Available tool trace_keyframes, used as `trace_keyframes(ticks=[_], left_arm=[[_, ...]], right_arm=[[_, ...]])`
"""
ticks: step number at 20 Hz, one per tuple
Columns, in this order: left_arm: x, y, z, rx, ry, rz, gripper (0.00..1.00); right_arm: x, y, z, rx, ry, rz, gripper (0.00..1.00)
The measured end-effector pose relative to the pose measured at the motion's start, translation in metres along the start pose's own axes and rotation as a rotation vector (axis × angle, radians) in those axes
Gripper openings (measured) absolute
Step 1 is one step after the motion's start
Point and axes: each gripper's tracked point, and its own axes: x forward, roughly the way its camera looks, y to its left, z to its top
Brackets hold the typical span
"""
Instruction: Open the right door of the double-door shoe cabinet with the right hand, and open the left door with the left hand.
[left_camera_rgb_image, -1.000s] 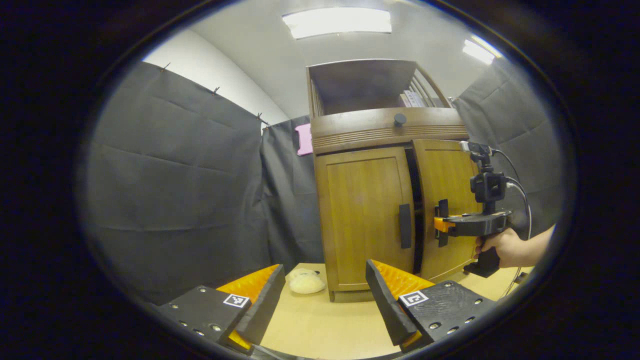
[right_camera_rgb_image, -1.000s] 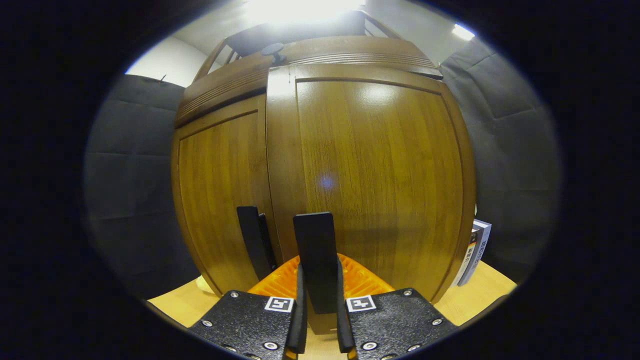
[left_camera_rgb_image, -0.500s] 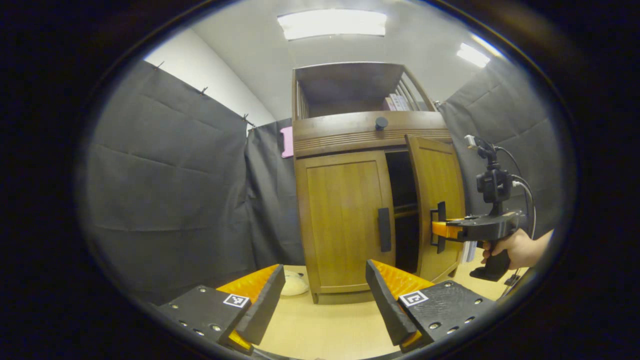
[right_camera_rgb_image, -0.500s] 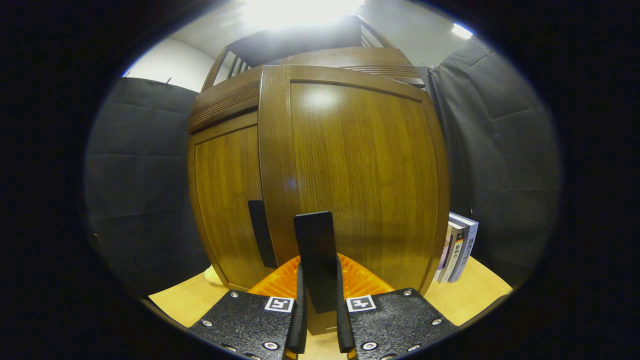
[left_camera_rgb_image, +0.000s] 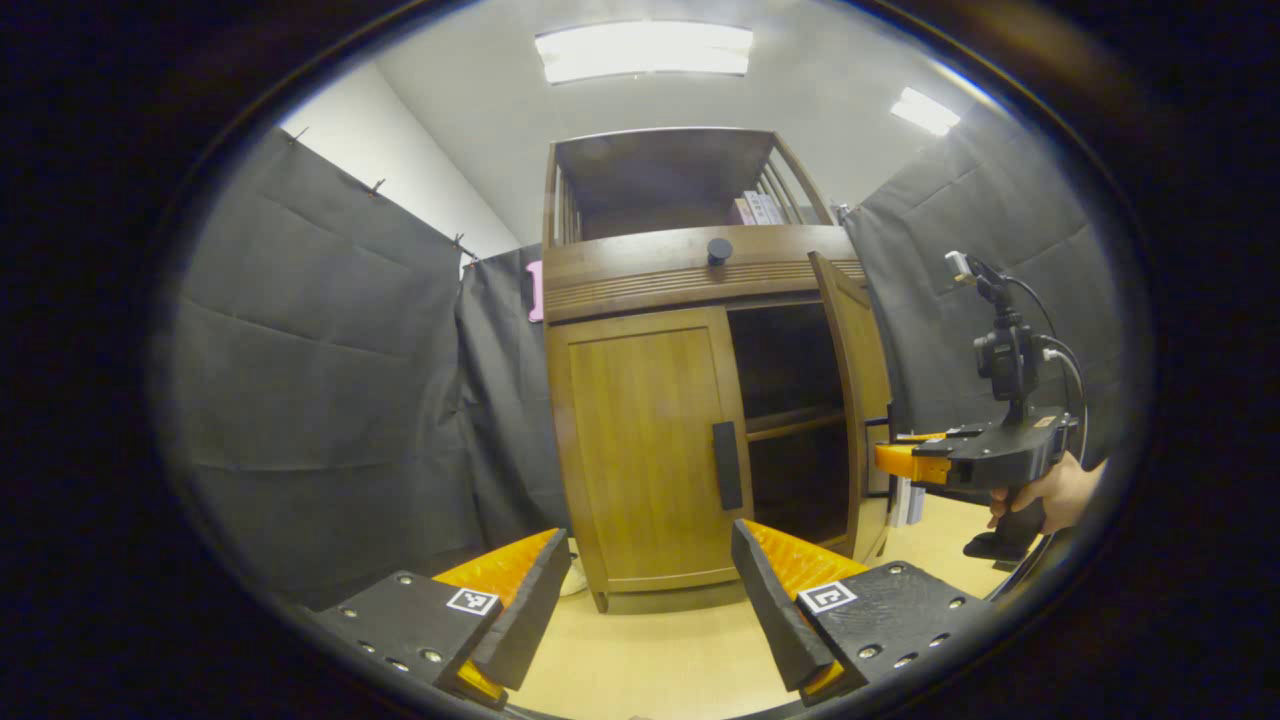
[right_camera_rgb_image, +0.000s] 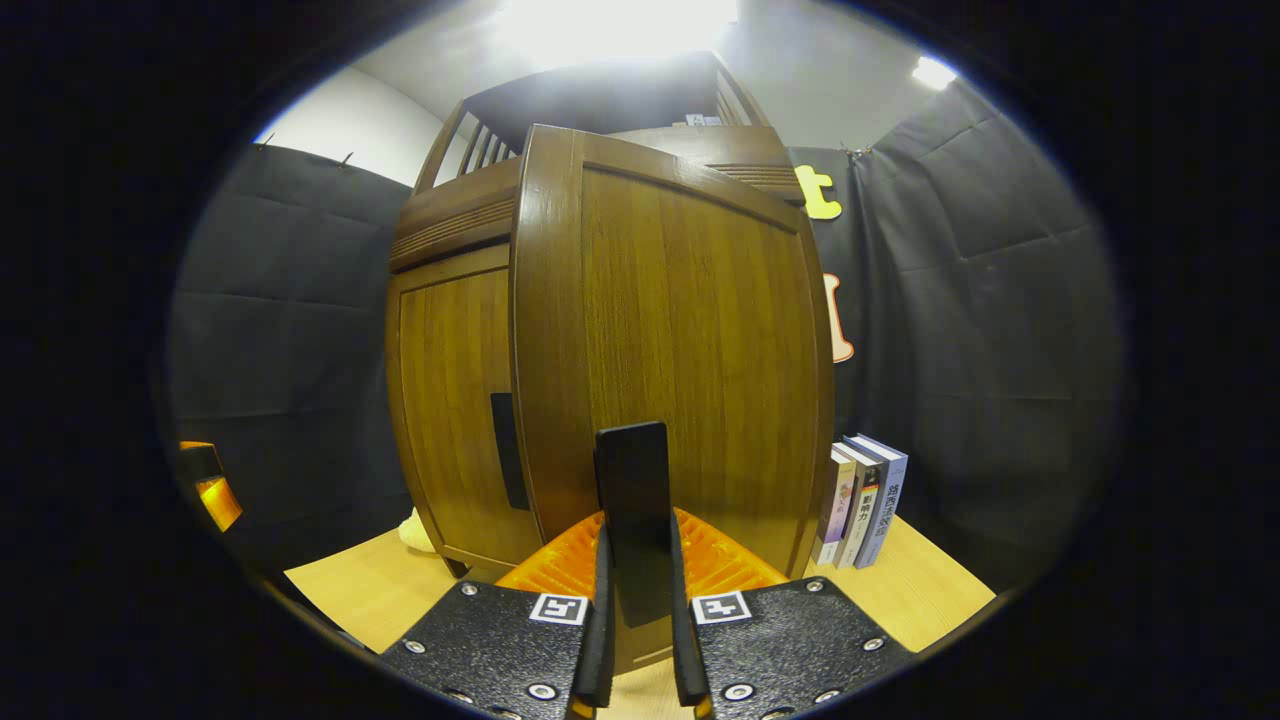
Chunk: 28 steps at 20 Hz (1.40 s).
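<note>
Right door (left_camera_rgb_image: 850, 400) swung much wider than half a second ago: in the left gripper view it now stands nearly edge-on at centre right, dark cabinet interior (left_camera_rgb_image: 790, 420) fully exposed; before only a narrow gap showed. Right gripper (right_camera_rgb_image: 637, 610) stays clenched on the right door handle (right_camera_rgb_image: 633, 520), both fingers pressed against the black bar at bottom centre of the right gripper view. In the left gripper view the same gripper and the hand (left_camera_rgb_image: 1055, 492) holding it have moved further right, now at the right edge. More of the books (right_camera_rgb_image: 860, 500) showing than before, lower right of the right gripper view, upright on the counter (right_camera_rgb_image: 920, 590) just beside the door's hinge side.

Left door (left_camera_rgb_image: 650, 450) is closed, its black handle (left_camera_rgb_image: 727, 465) untouched at frame centre. Left gripper (left_camera_rgb_image: 650, 610) released, fingers wide apart at the bottom of its view, well short of the shoe cabinet (left_camera_rgb_image: 690, 270).

Inside the cabinet: one shelf board (left_camera_rgb_image: 790, 425) visible, contents too dark to tell. Top open shelf holds a few books (left_camera_rgb_image: 757, 208), upper centre. Small pale object (right_camera_rgb_image: 418, 532) on the counter at the cabinet's left foot, partly hidden.

Bare counter between left gripper and cabinet base. Booth wall close behind the opened door.
</note>
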Motion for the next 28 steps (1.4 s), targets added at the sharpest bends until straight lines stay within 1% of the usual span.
trace_keyframes(ticks=[3, 5, 10, 15, 16, 21, 24, 25, 27, 28], left_arm=[[0.005, 0.001, 0.005, 0.001, -0.01, -0.036, 0.92], [0.015, 0.0, 0.009, -0.003, -0.017, -0.056, 0.99], [0.039, 0.013, 0.0, -0.017, -0.021, -0.089, 0.99], [0.057, 0.029, -0.004, -0.035, -0.011, -0.124, 0.99], [0.059, 0.029, -0.005, -0.04, -0.01, -0.133, 0.93], [0.078, 0.031, -0.002, -0.028, -0.02, -0.174, 0.92], [0.089, 0.04, -0.002, -0.034, -0.019, -0.192, 0.92], [0.093, 0.041, -0.003, -0.034, -0.018, -0.198, 0.92], [0.104, 0.046, -0.005, -0.033, -0.022, -0.208, 0.92], [0.111, 0.044, -0.003, -0.034, -0.025, -0.212, 0.92]], right_arm=[[-0.011, -0.009, 0.001, 0.0, 0.005, -0.009, 0.24], [-0.018, -0.017, 0.001, -0.005, 0.004, -0.017, 0.24], [-0.039, -0.041, 0.001, -0.029, 0.005, -0.084, 0.24], [-0.054, -0.062, 0.002, -0.034, -0.001, -0.127, 0.23], [-0.057, -0.066, 0.002, -0.035, -0.001, -0.14, 0.23], [-0.071, -0.086, -0.003, -0.026, 0.006, -0.195, 0.23], [-0.081, -0.107, -0.002, -0.028, 0.001, -0.259, 0.22], [-0.086, -0.112, -0.002, -0.023, -0.001, -0.272, 0.14], [-0.095, -0.126, -0.001, -0.019, -0.003, -0.314, 0.1], [-0.1, -0.132, 0.0, -0.017, -0.006, -0.336, 0.16]])
